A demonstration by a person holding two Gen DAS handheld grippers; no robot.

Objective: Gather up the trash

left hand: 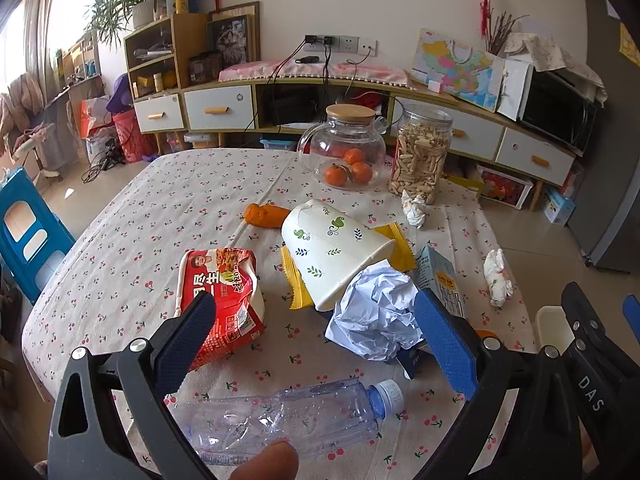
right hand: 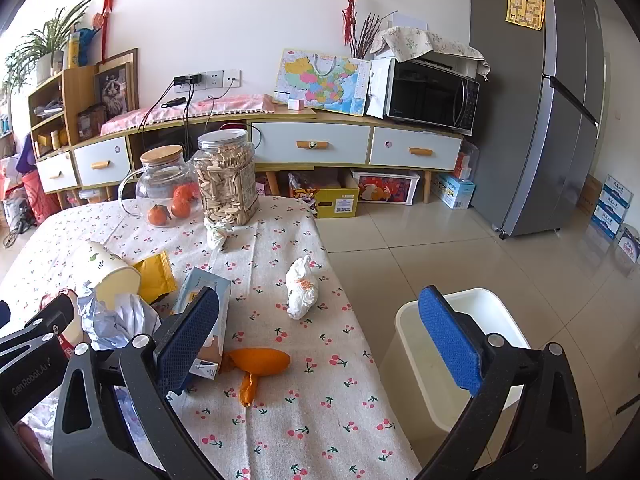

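Both grippers wide open, nothing held, over table of trash; bin on floor just beside the table edge.
Left gripper hangs above crushed clear bottle: light, slippery, springy, take it across the ribbed middle. Paper cup on its side, light, crushes easily, pinch at the rim. Red noodle packet soft, crinkly, Chinese print only partly readable. Crumpled paper soft, grab anywhere. Right gripper above orange peel, limp and light; carton beside it, stiff, text too small. Tissue wad farther off. Gripper bodies read "DAS", "GenRobot.AI".
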